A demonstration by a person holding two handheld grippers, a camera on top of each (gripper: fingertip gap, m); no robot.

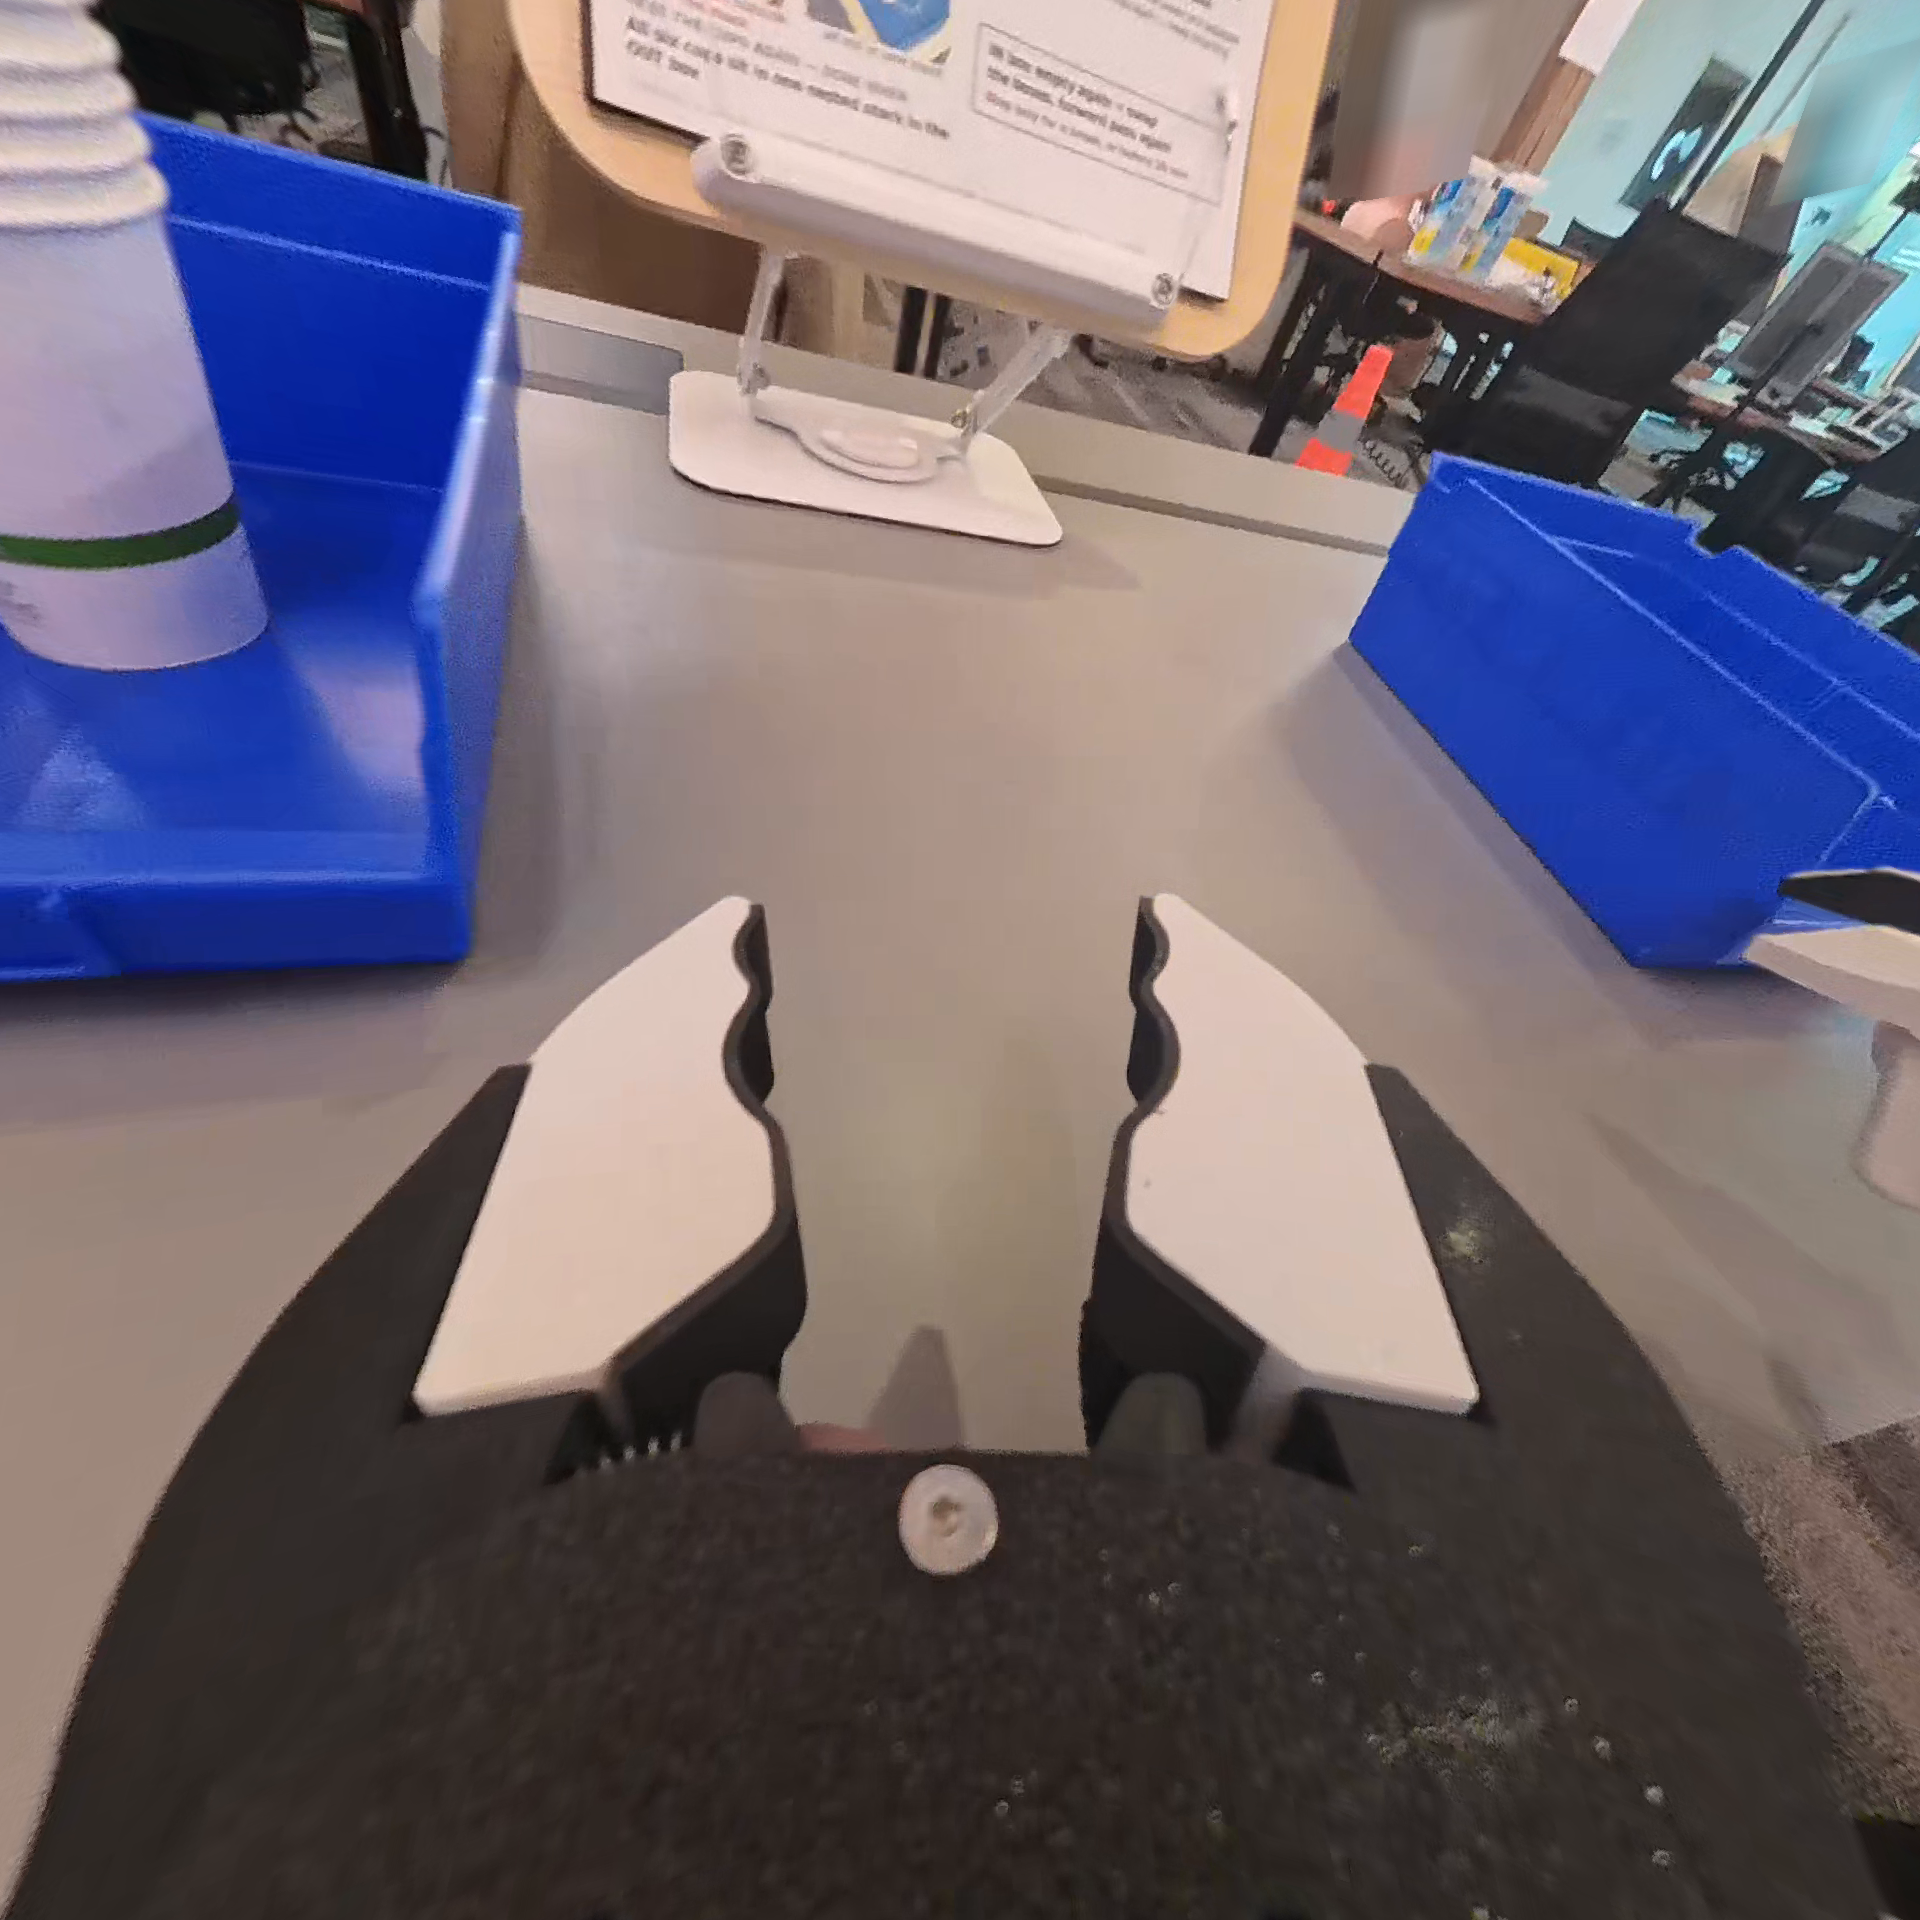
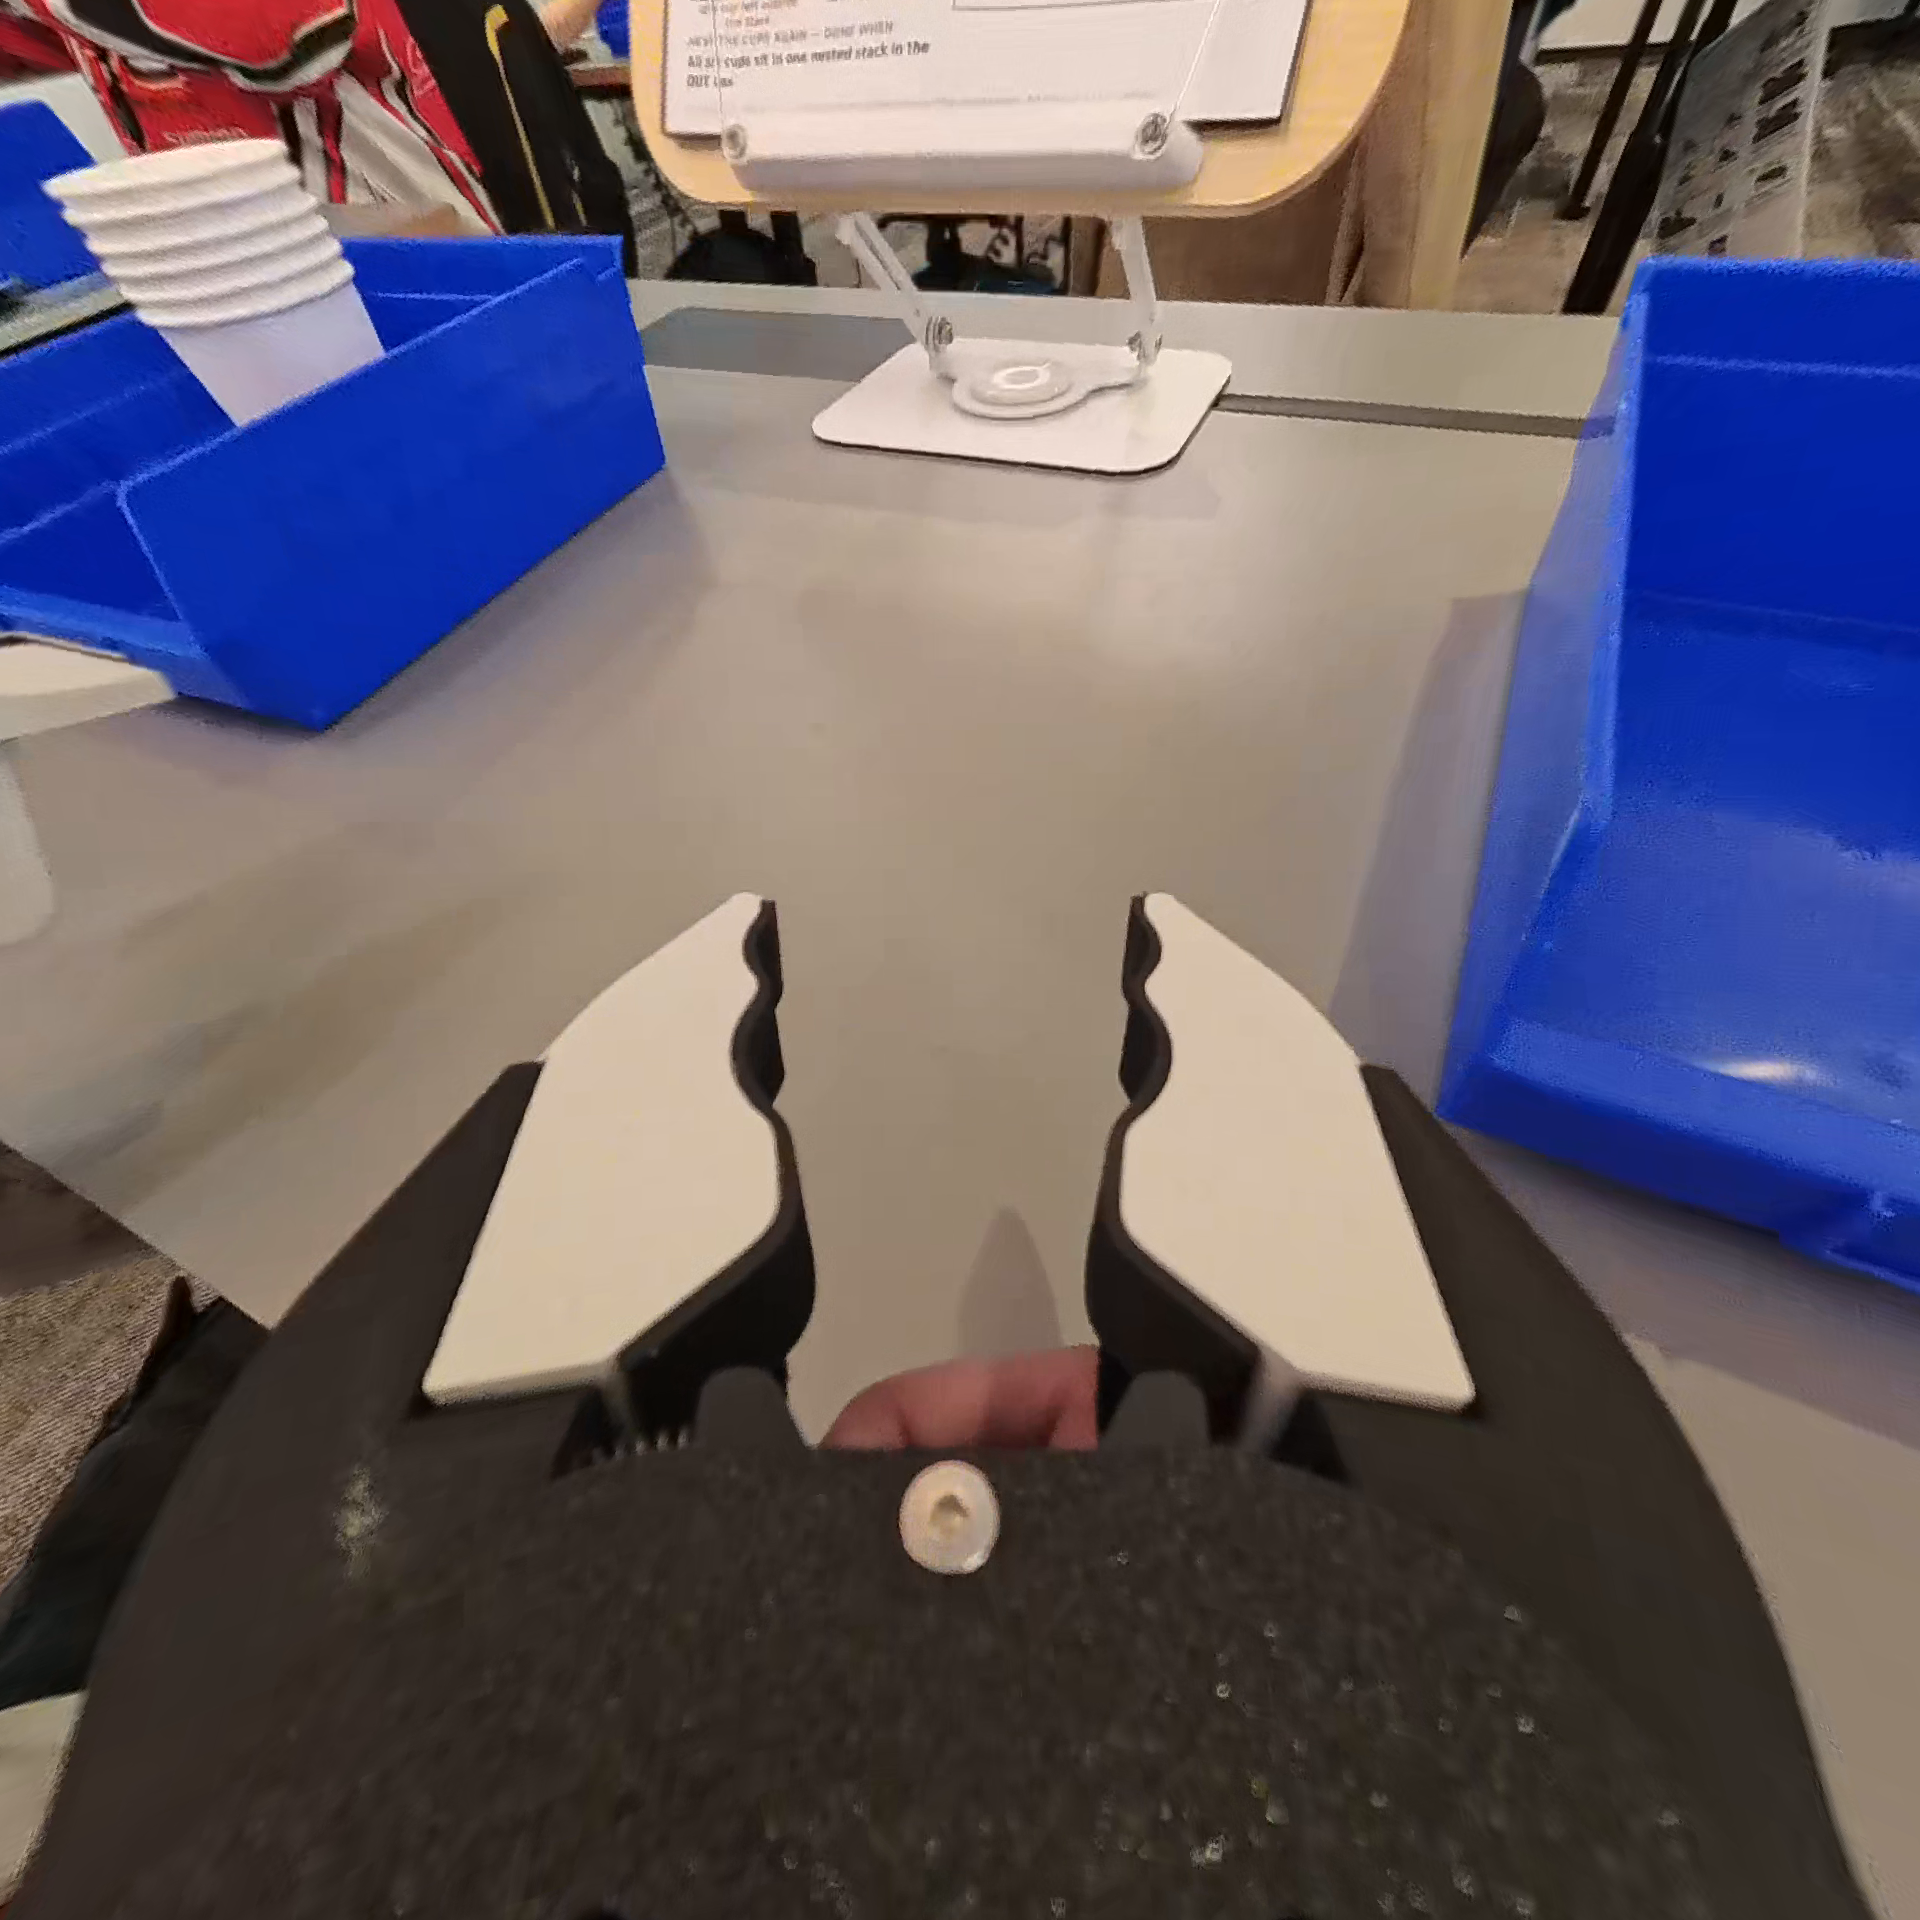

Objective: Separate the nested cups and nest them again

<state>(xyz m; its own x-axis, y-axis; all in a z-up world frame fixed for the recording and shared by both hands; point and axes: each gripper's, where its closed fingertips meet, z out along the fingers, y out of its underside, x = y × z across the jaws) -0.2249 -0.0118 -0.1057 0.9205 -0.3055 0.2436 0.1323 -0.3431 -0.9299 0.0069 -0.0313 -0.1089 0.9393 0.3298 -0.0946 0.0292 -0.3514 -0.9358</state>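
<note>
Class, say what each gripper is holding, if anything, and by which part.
Nothing is held. The left gripper and right gripper are both open over the table; the cup stack stands untouched in the blue bin.

Glossy plastic bins (image 2: 395, 520), seemingly paper cups (image 2: 223, 270), matt table (image 2: 935, 675).

Your left gripper (image 1: 951, 914) and right gripper (image 2: 951, 914) both hover with jaws spread wide, holding nothing.

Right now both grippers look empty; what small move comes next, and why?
Probably swing the left gripper left toward the cup stack standing upright in the left blue bin. Both it and the right gripper hover open over bare table, and the cups are still nested.
</note>
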